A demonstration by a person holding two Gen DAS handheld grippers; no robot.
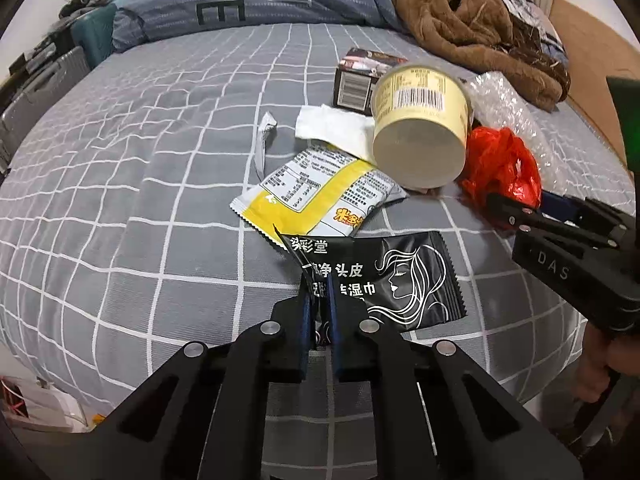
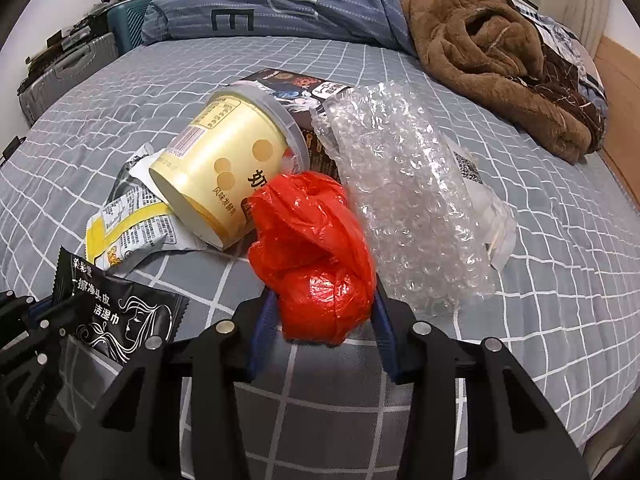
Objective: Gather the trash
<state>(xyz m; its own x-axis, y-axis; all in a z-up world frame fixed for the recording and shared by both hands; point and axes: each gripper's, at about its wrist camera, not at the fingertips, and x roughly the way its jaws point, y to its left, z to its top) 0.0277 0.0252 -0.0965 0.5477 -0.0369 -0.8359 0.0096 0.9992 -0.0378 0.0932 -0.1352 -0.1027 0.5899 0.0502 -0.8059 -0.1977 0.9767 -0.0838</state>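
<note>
Grey checked bed (image 2: 520,320); suitcases (image 2: 68,68) beside; brown blanket (image 2: 500,60) heaped.

Black left gripper (image 1: 320,312) and right gripper (image 2: 326,320), blue pads, silver pivot screws, "DAS" lettering

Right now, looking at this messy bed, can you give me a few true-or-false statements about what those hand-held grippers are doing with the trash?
1. The left hand-held gripper is shut on the black wet-wipe packet. True.
2. The right hand-held gripper has a crumpled red plastic bag between its fingers. True.
3. The yellow yogurt tub stands upright. False: it lies tipped on its side, resting on the yellow-and-white snack wrapper.
4. The bubble wrap lies on a wooden floor. False: it lies on the grey checked bedsheet, beside the red bag.
5. A brown fleece blanket is heaped at the far side of the bed. True.
</note>
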